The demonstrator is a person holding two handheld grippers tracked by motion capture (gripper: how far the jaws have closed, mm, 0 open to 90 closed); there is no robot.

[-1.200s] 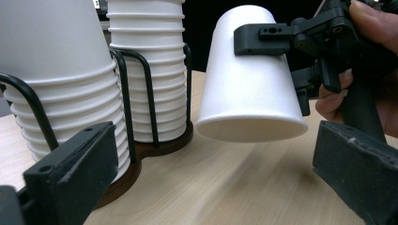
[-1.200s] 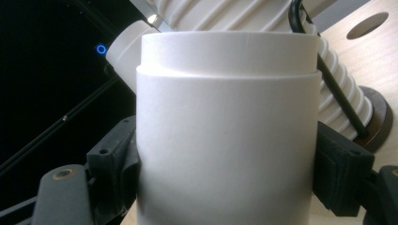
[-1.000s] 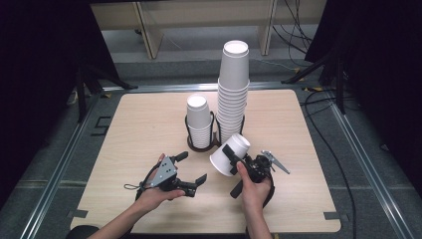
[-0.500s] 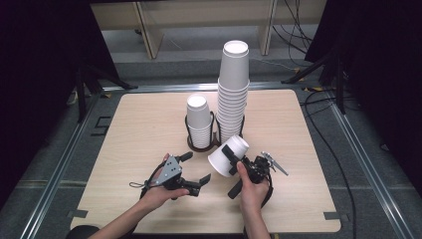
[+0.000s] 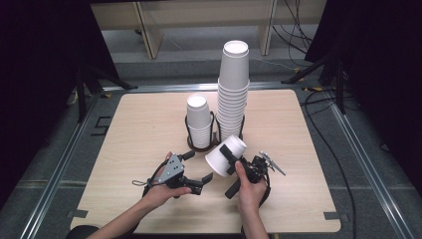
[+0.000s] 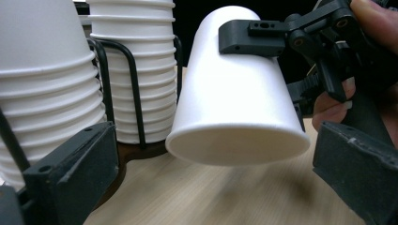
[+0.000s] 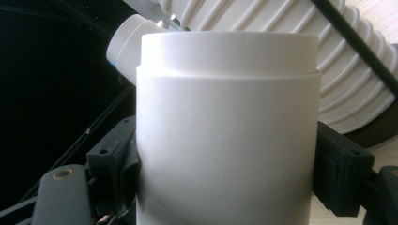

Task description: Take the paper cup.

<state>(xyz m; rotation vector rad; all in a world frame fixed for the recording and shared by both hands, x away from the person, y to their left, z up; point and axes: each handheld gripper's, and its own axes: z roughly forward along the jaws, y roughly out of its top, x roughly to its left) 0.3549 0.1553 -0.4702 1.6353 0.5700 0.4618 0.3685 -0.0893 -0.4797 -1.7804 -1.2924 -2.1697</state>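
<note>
Right gripper (image 5: 234,162) jaws clamp a white paper cup (image 5: 225,154) by its sides, tilted above the table (image 5: 308,199), near the stacks. Left gripper (image 5: 196,169) jaws spread wide, empty, aimed at the cup, probably to take it.

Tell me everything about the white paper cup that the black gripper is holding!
The plain white paper cup looks smooth, with a rolled rim at its wide mouth and a stepped band at its base. It is tilted on its side above the wooden table, mouth towards the person. The right gripper clamps its wall between two black jaws. It sits just in front of the black wire holder of stacked cups.
</note>
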